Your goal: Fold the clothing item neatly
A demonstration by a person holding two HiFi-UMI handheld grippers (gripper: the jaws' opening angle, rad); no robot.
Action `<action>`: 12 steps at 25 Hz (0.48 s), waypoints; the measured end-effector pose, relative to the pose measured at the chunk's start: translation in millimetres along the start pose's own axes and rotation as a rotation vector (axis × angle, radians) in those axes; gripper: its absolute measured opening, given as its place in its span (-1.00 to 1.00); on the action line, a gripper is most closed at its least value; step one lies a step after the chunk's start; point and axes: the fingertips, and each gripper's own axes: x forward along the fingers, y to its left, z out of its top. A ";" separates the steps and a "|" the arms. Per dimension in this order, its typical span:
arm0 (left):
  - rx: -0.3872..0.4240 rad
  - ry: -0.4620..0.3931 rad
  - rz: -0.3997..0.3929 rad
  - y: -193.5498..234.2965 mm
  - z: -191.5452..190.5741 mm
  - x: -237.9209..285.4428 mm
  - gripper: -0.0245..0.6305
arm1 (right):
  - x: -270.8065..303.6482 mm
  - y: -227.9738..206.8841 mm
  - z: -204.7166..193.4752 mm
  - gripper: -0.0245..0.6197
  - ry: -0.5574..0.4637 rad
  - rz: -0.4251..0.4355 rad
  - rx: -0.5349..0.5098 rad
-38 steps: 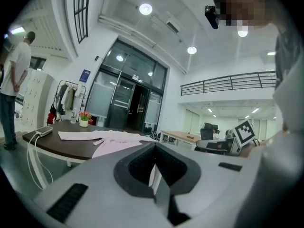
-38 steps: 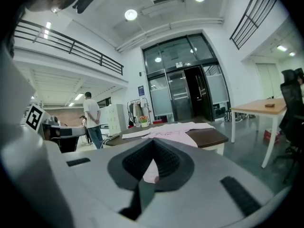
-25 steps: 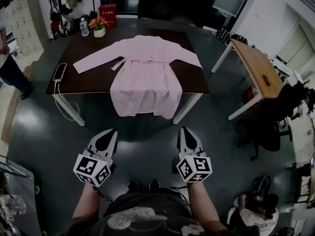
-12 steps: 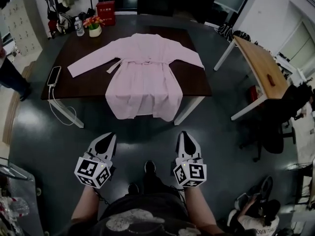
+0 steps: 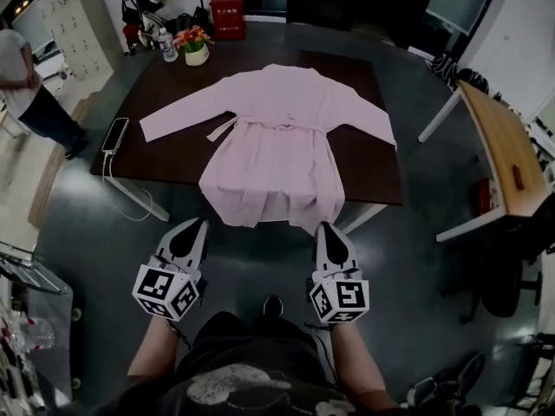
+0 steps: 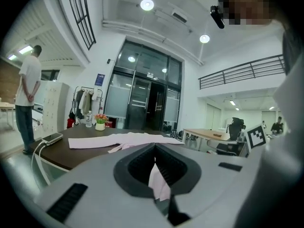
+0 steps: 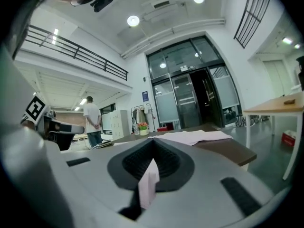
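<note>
On the dark table [image 5: 165, 150] ahead, the pink robe-like garment [image 5: 277, 141] lies face up and spread flat, both sleeves out to the sides, the belt across the waist and the skirt hanging over the near edge. Over the last second only the person's position changes: they walk toward the table, so it and the garment sit larger and lower in the head view, and the hem now shows just beyond the gripper tips, though floor still lies between. The garment itself looks unmoved, no fold made. The left gripper [image 5: 198, 225] and right gripper [image 5: 328, 229] stay low in front of the body, both with jaws closed together and holding nothing. The pink sliver in each gripper view's jaw slot is probably the far-off garment seen through the gap, not cloth pinched. A phone [image 5: 114, 134] on its cable lies near the table's left edge, a flower pot [image 5: 195, 48] and bottle [image 5: 168, 45] at the far left corner, all clear of the cloth. My read: this is the approach, folding not started; next comes the last step in, opening the jaws, and probably taking a sleeve or the hem.
</note>
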 end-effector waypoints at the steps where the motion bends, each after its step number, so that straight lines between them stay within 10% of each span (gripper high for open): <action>1: -0.001 0.003 0.021 5.0 0.4 1.8 -0.89 | 7.8 2.4 -1.2 -0.95 0.005 0.020 0.007; 12: -0.024 0.021 0.129 90.4 -2.3 12.2 -0.89 | 92.9 53.7 -6.9 -0.95 0.045 0.150 -0.029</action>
